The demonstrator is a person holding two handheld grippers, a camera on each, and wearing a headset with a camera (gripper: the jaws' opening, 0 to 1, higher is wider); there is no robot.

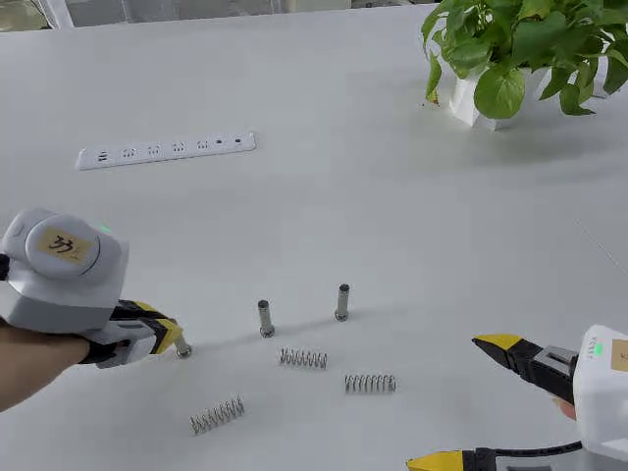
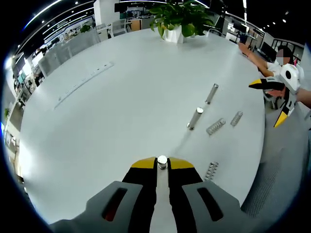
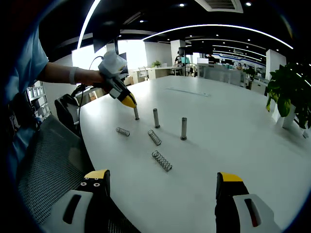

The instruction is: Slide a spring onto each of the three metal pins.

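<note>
Pin (image 2: 162,162) stands pinched in left claw (image 2: 162,165); right claw (image 3: 163,175) gapes wide, nearest spring (image 3: 162,160) just ahead.

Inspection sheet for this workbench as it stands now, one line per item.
Surface: white table, no spills seen.
Job's things: two pins stand upright and bare. The third pin is upright in the left tongs' tips. Three springs lie flat, none on a pin.
Clutter: power strip and potted plant, both far from the work.
Grippers: left tongs shut on the third pin. Right tongs are open, holding nothing, apart from the springs.
Cables: nothing seen on the table.
Surroundings: open office with ceiling lights.
</note>
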